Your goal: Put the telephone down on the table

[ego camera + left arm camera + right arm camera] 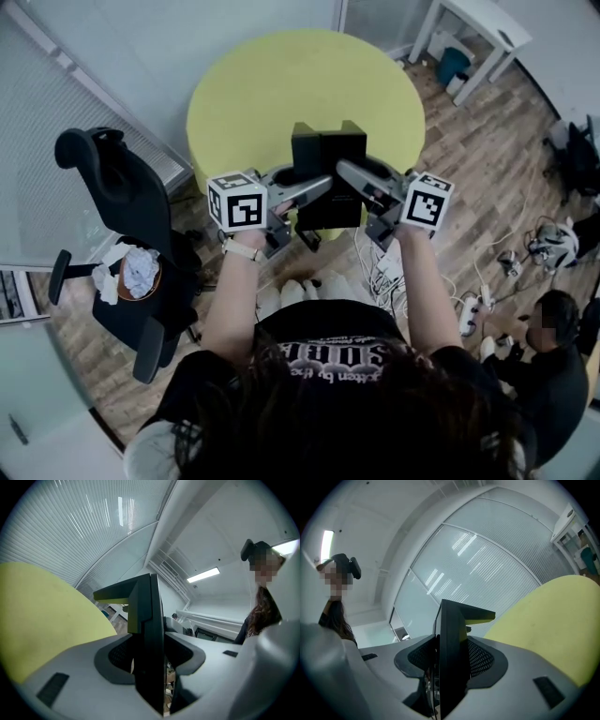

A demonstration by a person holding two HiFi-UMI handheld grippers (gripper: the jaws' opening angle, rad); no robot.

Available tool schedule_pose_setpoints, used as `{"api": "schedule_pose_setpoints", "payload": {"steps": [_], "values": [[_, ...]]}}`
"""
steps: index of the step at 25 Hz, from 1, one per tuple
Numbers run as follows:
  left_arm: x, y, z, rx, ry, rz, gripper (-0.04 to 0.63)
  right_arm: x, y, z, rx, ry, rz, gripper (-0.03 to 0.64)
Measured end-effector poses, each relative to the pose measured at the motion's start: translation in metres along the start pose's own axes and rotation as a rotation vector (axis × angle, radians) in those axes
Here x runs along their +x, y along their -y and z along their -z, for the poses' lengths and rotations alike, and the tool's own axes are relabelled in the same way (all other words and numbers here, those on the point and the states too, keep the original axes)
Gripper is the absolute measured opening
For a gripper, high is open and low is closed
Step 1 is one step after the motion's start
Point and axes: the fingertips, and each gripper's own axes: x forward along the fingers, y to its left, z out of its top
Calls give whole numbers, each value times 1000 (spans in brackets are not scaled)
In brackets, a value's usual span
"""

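A black telephone (328, 173) hangs upright in the air over the near edge of the round yellow table (281, 84). My left gripper (314, 190) clamps its left side and my right gripper (349, 176) its right side, each shut on it. In the left gripper view the telephone (149, 634) stands edge-on between the grey jaws of the left gripper (150, 667), with the yellow table (42, 620) to the left. The right gripper view shows the same dark slab (451, 639) pinched in the right gripper (447, 667), table (553, 625) to the right.
A black office chair (122, 206) stands at the left with crumpled paper (141, 270) on its seat. Cables and a power strip (469, 309) lie on the wooden floor to the right. Another person (553, 356) sits at the lower right. A white table (478, 28) stands far right.
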Motion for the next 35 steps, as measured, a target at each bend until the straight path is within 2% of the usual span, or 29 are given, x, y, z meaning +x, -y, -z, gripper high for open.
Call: {"api": "schedule_pose_setpoints", "payload": {"steps": [10,21,35], "values": [[13,-44,-21,-20,10,-23,189,23,42,-17,19,-31,-8,213],[37,-125,-69,-45,42,-76,189,76,116,-58,54,-73,-60,213],[61,-222,-103,-109,63,-133,188,129,207,-84,110,-149,-89,212]]}}
